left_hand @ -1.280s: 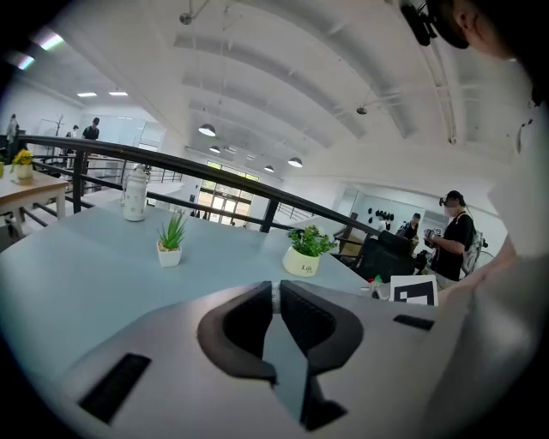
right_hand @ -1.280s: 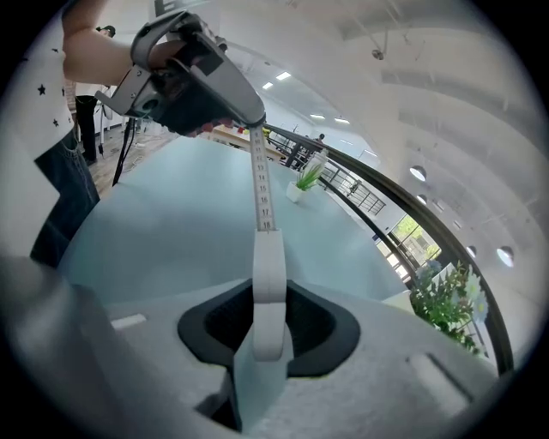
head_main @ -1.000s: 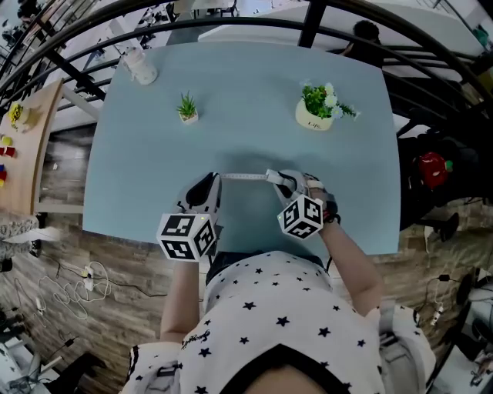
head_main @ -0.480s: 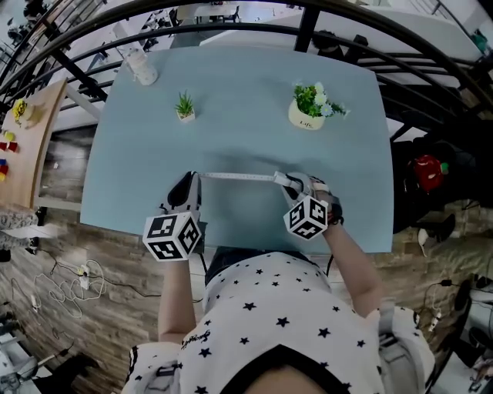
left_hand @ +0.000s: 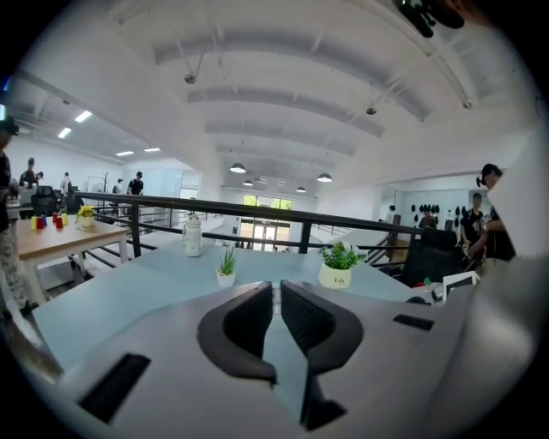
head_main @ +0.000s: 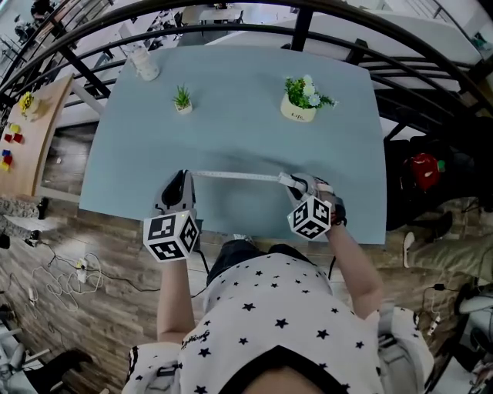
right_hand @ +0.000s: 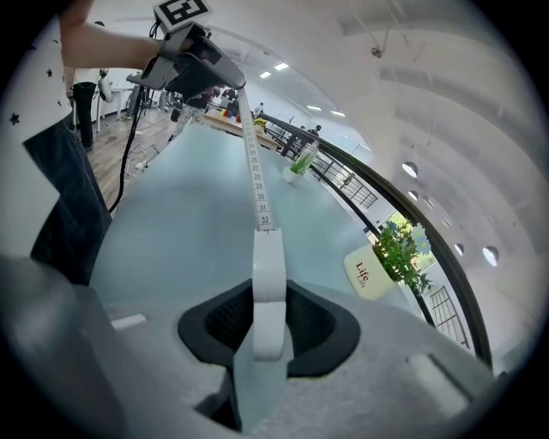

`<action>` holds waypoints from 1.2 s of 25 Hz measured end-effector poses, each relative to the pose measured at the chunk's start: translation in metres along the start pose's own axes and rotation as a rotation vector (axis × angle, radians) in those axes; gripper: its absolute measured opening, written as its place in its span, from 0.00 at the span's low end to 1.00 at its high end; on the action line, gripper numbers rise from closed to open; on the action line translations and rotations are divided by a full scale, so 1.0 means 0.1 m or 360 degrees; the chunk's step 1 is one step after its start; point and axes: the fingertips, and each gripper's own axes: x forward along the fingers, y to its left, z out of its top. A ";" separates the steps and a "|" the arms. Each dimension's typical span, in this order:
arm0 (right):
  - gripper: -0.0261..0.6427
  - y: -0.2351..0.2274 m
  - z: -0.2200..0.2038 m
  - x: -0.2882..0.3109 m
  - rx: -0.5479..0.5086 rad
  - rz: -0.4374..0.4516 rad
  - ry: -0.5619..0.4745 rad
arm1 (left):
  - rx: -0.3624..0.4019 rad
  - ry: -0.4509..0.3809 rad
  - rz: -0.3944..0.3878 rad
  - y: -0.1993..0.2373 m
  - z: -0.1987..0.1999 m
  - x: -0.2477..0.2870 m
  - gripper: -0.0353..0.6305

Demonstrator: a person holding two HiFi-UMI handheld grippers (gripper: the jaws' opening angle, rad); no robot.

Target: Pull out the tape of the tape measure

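Observation:
A white tape measure case (right_hand: pixel 268 287) sits between the jaws of my right gripper (right_hand: pixel 268 324), which is shut on it; in the head view that gripper (head_main: pixel 294 185) is near the table's front edge. The white tape (head_main: pixel 235 176) runs out leftward, taut above the pale blue table (head_main: pixel 246 115), to my left gripper (head_main: pixel 179 181). In the right gripper view the numbered tape (right_hand: pixel 255 171) ends at the left gripper (right_hand: pixel 196 70). In its own view, the left gripper (left_hand: pixel 275 302) has its jaws almost together, pinching the thin tape end.
At the table's far side stand a small green plant (head_main: pixel 182 100), a white pot of flowers (head_main: pixel 300 98) and a white bottle (head_main: pixel 144 65). A black railing (head_main: pixel 308 15) runs behind the table. A wooden table (head_main: pixel 23 131) is at left, with cables on the floor.
My left gripper has moved left with the tape end, so the stretch of tape between the grippers has grown longer. The right gripper has stayed about where it was.

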 end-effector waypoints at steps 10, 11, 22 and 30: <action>0.19 0.20 -0.36 -0.38 -0.0038 -0.0018 0.0026 | -0.0015 -0.0067 0.0192 -0.05 -0.10 -0.55 0.10; 0.19 0.22 -0.41 -0.40 -0.0047 -0.0018 0.0035 | -0.0009 -0.0076 0.0222 -0.04 -0.10 -0.61 0.10; 0.19 0.28 -0.89 -0.66 -0.0111 -0.0046 0.0112 | -0.0038 -0.0096 0.0410 0.11 -0.28 -1.14 0.10; 0.19 0.26 -0.94 -0.74 -0.0024 -0.0077 0.0111 | -0.0142 -0.0131 0.0400 0.06 -0.31 -1.22 0.10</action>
